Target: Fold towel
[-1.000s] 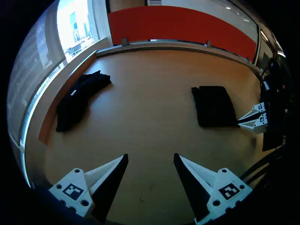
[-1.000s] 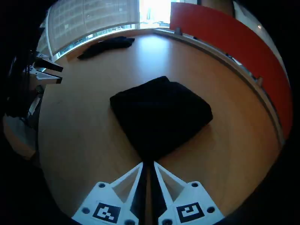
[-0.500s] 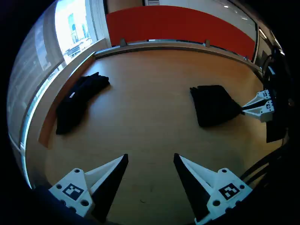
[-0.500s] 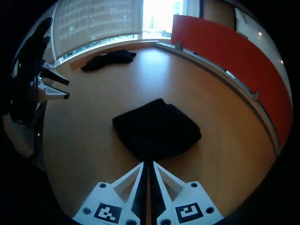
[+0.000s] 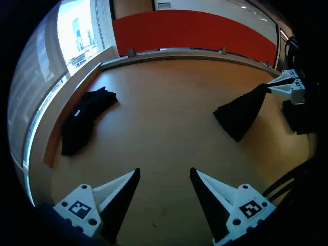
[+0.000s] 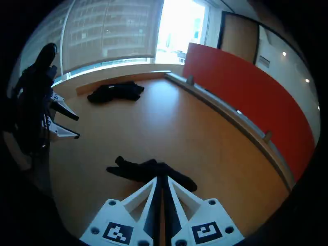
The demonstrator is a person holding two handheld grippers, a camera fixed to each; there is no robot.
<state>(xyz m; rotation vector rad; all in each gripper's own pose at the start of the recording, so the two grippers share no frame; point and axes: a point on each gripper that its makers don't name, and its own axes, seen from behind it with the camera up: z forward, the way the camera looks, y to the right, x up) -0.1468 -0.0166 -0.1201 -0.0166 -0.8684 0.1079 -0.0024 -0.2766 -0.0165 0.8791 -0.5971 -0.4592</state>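
Observation:
A black towel (image 5: 241, 112) hangs by one corner from my right gripper (image 5: 267, 87) at the right of the left gripper view, with its lower end resting on the wooden table (image 5: 164, 106). In the right gripper view the towel (image 6: 135, 170) stretches out just beyond the right gripper (image 6: 162, 179), whose fingers are shut on its near edge. My left gripper (image 5: 164, 172) is open above bare table with nothing between its fingers. It also appears at the left of the right gripper view as the left gripper (image 6: 78, 127), held by a dark-sleeved hand (image 6: 33, 102).
A second heap of black cloth (image 5: 84, 117) lies near the table's window-side edge, also seen as the heap (image 6: 117, 91). A red partition (image 5: 192, 30) runs along the far edge of the table. Dark shapes and cables (image 5: 299, 119) sit at the right.
My right gripper has risen, pulling the towel's corner up so the flat folded towel now hangs in a draped peak. The left gripper has stayed open and barely moved.

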